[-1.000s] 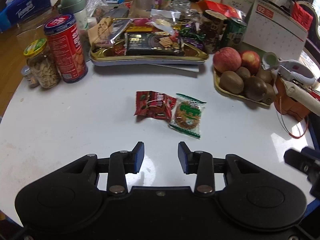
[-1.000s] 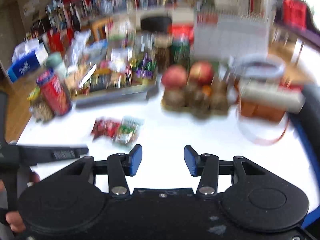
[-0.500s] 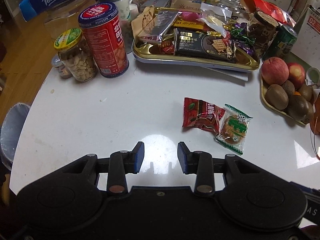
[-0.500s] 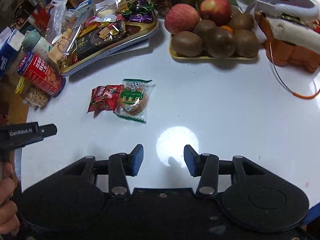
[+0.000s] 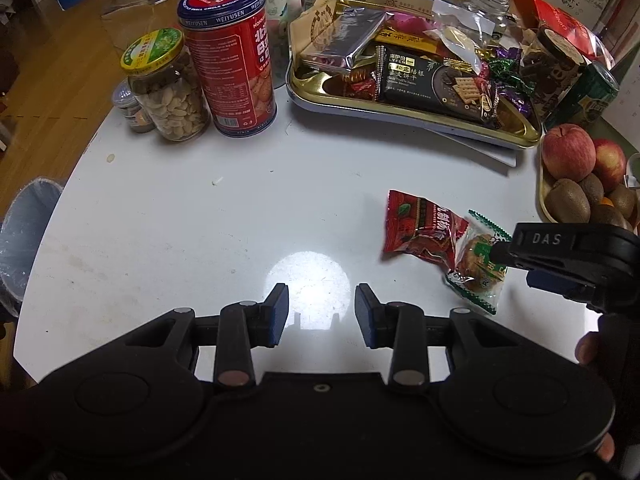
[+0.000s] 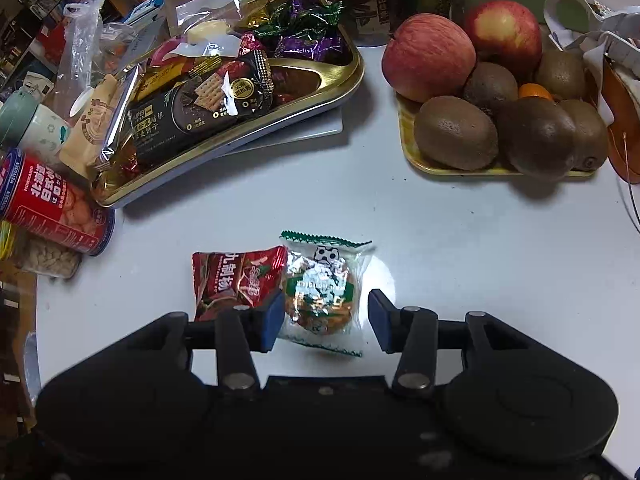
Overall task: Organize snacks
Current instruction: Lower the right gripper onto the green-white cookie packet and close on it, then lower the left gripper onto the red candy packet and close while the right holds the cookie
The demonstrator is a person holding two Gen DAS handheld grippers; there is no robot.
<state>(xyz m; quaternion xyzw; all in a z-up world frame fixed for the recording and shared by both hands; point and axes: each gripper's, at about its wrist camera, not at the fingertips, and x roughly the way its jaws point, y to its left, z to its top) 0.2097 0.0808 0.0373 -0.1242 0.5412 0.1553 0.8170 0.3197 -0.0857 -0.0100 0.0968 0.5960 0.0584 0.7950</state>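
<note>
Right tool (image 6: pixel 322 318): jaws opening, set astride the green-edged cookie packet (image 6: pixel 322 292); the left pad sits just beside the wrapper and the right pad stands clear of it, so no grip.
Left tool (image 5: pixel 321 314): jaws parted over bare tabletop (image 5: pixel 200 220) at 6 o'clock in its own view, nothing between them.
Green-edged cookie packet: flat on the tabletop, its left edge touching the red snack packet (image 6: pixel 236 278), which lies at its 9 o'clock in the right wrist view.
Gold tray (image 6: pixel 340 84): at 11 o'clock from the two packets, heaped with wrapped sweets and a dark cracker pack (image 6: pixel 200 112).
Fruit tray (image 6: pixel 440 170): at 1 o'clock, holding apples and kiwis.
Red biscuit tin (image 5: pixel 228 60): upright at 11 o'clock in the left wrist view, just beside a nut jar (image 5: pixel 166 88).
</note>
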